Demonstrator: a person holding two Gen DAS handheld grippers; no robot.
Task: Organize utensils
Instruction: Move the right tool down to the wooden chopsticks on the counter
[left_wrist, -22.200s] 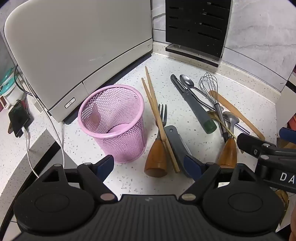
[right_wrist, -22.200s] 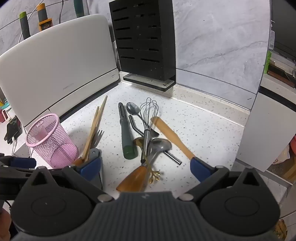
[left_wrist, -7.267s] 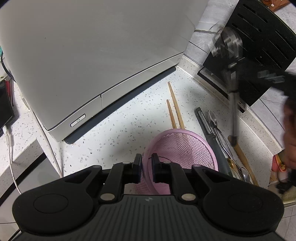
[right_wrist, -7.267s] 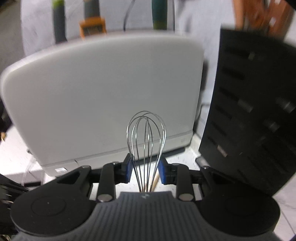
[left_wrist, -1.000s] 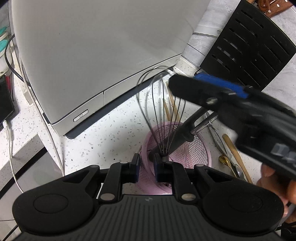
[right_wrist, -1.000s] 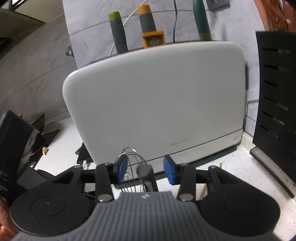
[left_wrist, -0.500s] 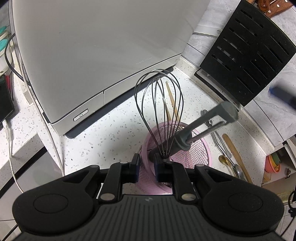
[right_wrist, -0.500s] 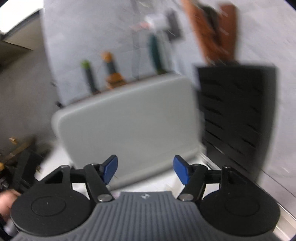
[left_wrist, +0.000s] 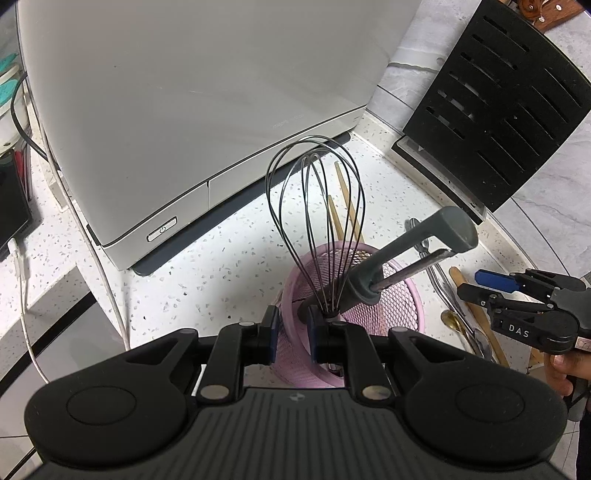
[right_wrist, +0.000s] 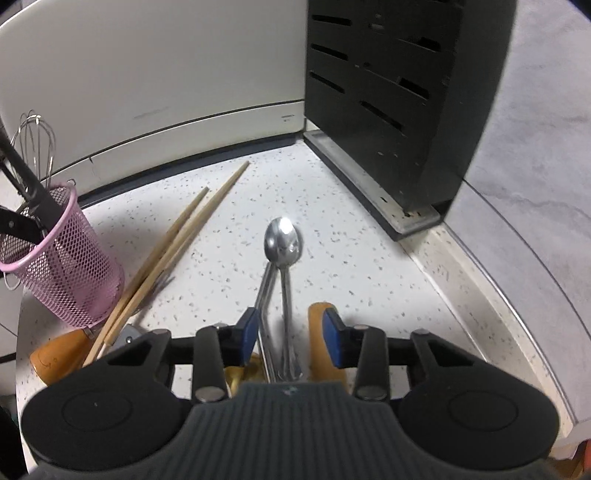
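Note:
My left gripper (left_wrist: 291, 332) is shut on the near rim of the pink mesh cup (left_wrist: 399, 291). A wire whisk (left_wrist: 317, 221) and a grey-handled tool (left_wrist: 406, 254) stand in the cup, leaning. My right gripper (right_wrist: 290, 328) points down at the counter, and its jaws are closing. The handle of a steel spoon (right_wrist: 283, 240) and a second metal handle lie between its fingers; the pads do not touch them. Just right of its right pad lies a wooden spatula (right_wrist: 319, 314). In the left wrist view the right gripper (left_wrist: 476, 286) hovers right of the cup.
Two chopsticks (right_wrist: 177, 251) and a wooden-handled fork (right_wrist: 59, 354) lie between the cup (right_wrist: 62, 266) and the spoon. A white appliance (left_wrist: 184, 92) stands behind the cup, with a black knife block (right_wrist: 388, 92) at the back right. Cables (left_wrist: 22, 288) hang at the left.
The right gripper let go of the grey-handled tool in the cup, swung right and down to the utensils on the counter, and its jaws narrowed. The left gripper and cup stayed still.

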